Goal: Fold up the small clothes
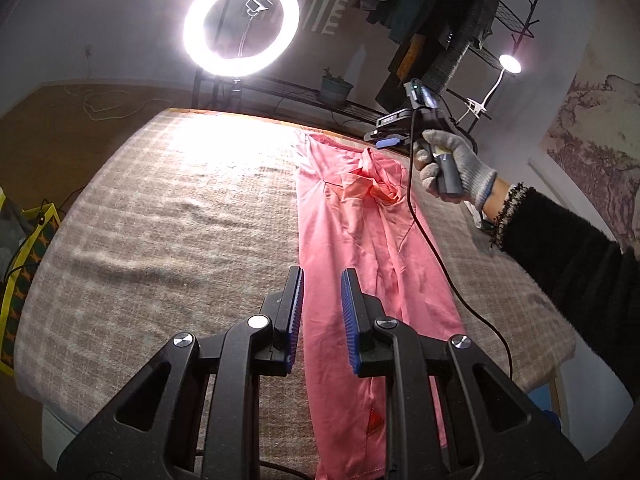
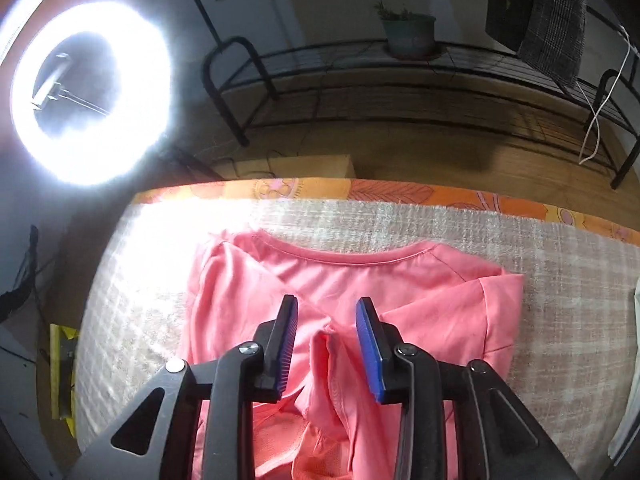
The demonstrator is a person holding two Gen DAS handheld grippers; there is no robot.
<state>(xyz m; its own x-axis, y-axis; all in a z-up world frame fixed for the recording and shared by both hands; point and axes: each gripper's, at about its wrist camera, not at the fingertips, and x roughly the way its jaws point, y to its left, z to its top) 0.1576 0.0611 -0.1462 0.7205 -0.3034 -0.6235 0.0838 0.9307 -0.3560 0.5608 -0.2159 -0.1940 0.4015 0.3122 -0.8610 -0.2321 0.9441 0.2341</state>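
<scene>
Pink shirt (image 1: 360,248) lies lengthwise on the checked blanket (image 1: 160,220), sleeves bunched near the collar; both left tongs (image 1: 322,276) and right tongs (image 2: 326,304) released, gripping nothing—best flatten sleeves before folding.

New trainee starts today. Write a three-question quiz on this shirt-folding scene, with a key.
1. True or false: the pink shirt lies on a checked blanket.
2. What is the right gripper above? A collar end B hem end C bare blanket
3. What lamp stands past the far edge of the bed?

Key: 1 true. 2 A, jaws apart, nothing gripped. 3 a ring light.
</scene>
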